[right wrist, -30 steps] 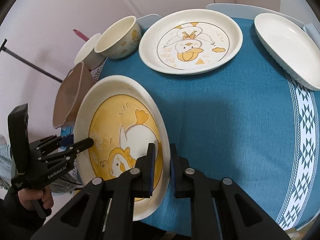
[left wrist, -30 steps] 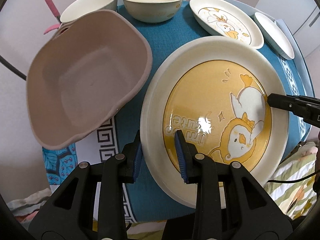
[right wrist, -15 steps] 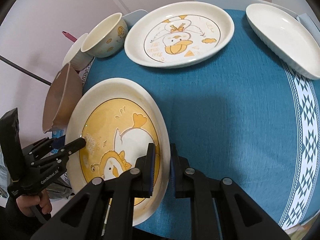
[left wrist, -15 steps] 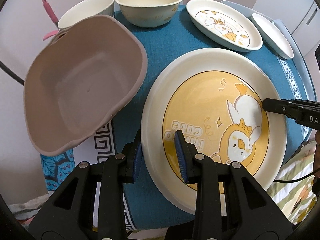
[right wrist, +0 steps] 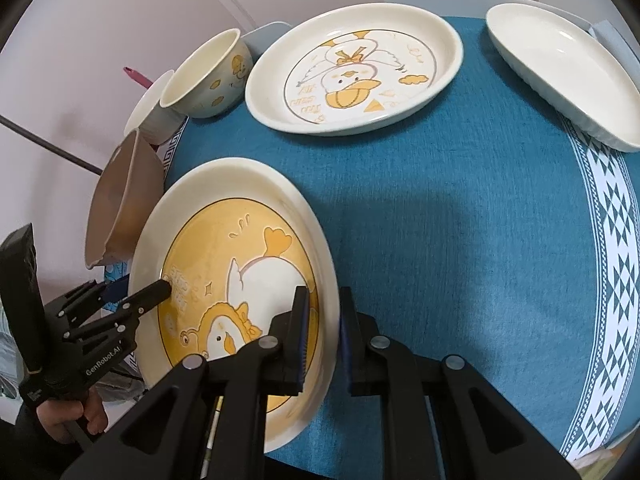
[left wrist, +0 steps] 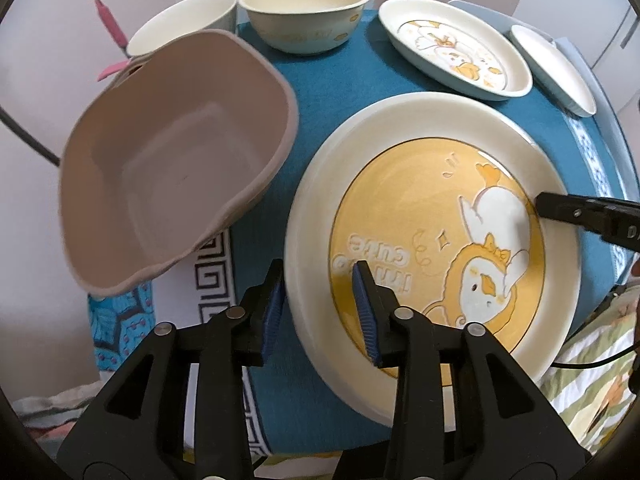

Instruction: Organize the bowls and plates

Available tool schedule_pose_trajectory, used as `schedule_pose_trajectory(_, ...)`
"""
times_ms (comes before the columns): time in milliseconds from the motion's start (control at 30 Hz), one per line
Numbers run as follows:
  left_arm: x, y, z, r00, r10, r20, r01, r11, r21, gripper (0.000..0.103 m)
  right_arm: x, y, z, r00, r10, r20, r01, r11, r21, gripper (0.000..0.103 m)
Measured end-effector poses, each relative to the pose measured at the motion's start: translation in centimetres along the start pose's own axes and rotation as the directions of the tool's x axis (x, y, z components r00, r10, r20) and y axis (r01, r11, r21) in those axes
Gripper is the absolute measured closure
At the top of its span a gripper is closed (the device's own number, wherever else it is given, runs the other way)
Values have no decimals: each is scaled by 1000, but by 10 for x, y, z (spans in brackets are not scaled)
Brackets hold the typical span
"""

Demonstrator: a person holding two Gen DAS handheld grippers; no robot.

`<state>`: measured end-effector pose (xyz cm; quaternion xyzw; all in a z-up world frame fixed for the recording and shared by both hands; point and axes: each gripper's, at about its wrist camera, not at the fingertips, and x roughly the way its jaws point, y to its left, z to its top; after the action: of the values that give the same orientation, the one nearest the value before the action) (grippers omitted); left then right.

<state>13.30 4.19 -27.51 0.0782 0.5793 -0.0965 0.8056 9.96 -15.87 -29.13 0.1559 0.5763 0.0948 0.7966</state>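
A large cream plate with a yellow duck picture (left wrist: 400, 208) (right wrist: 208, 248) sits over the near left part of the blue tablecloth (right wrist: 440, 200). My left gripper (left wrist: 320, 316) (right wrist: 136, 290) straddles its near rim. Its jaws are opening and the pads stand just off the rim. My right gripper (right wrist: 322, 336) is shut on the opposite rim, and one of its fingers (left wrist: 556, 205) shows at the plate's right side. A taupe plastic basin (left wrist: 160, 184) (right wrist: 116, 208) hangs over the table's left edge beside the plate.
At the back stand a cream bowl (left wrist: 304, 20) (right wrist: 208, 76) and a second pale bowl (left wrist: 180, 20). A white duck plate (left wrist: 452, 52) (right wrist: 352, 68) and a plain white dish (left wrist: 552, 68) (right wrist: 560, 68) lie at the back right. A hand (right wrist: 68, 420) holds the left gripper.
The left gripper's jaws have spread a little around the plate's rim. The right gripper has kept its grip, and the plate has hardly moved.
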Motion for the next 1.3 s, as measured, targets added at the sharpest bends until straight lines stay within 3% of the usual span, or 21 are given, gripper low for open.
schedule_pose_trajectory(100,-11,-2,-4,1000,-1,15,2,1000,-15,42,-8,-4,-2,1000,-1,19,1,1000,14,90)
schedule_pose_trajectory(233,-36,-6,-8,999,-15,35,15,1000,-16,39,-29,-7,-5,998,-11,54,10,1000,19,81)
schedule_pose_trajectory(367,-81,-23,1,992,-37,118,36,999,14,39,-62,-3,-8,994,-40,97,40,999,2,75)
schedule_pose_trajectory(500,-128,-47,36,961,-118,249,102,992,75,33,-105,4,-5,980,-96,176,103,994,-29,75)
schedule_pose_trajectory(567,-145,-61,54,940,-142,311,110,987,121,28,-131,3,-2,963,-129,235,139,990,-26,68)
schedule_pose_trajectory(633,-161,-80,79,910,-185,371,128,977,173,19,-156,1,2,944,-153,294,162,987,-9,27)
schedule_pose_trajectory(700,-170,-98,103,888,-226,401,148,965,214,3,-180,-4,1,916,-181,357,188,982,13,5)
schedule_pose_trajectory(767,-174,-118,120,874,-246,418,153,958,244,1,-201,-10,2,881,-213,422,219,975,36,5)
schedule_pose_trajectory(833,-169,-138,141,886,-227,405,131,959,251,1,-221,-20,2,831,-266,490,265,961,71,4)
schedule_pose_trajectory(900,-160,-156,157,900,-220,377,121,956,267,1,-232,-33,2,803,-301,515,291,951,101,4)
schedule_pose_trajectory(933,-156,-162,159,902,-225,369,125,953,274,1,-235,-40,5,807,-302,508,289,951,107,4)
schedule_pose_trajectory(1000,-142,-174,169,902,-265,340,161,939,304,1,-234,-58,12,840,-301,452,275,953,125,4)
schedule_pose_trajectory(1067,-124,-190,181,900,-311,306,204,920,335,1,-230,-77,17,844,-340,415,284,940,191,4)
schedule_pose_trajectory(1100,-110,-200,191,911,-309,274,205,914,350,1,-226,-87,20,843,-349,408,282,935,218,4)
schedule_pose_trajectory(1233,-58,-227,218,944,-289,157,213,901,378,1,-197,-142,37,908,-254,333,153,941,300,4)
schedule_pose_trajectory(1300,-32,-236,231,953,-288,91,235,896,376,2,-178,-166,47,927,-243,285,139,929,342,5)
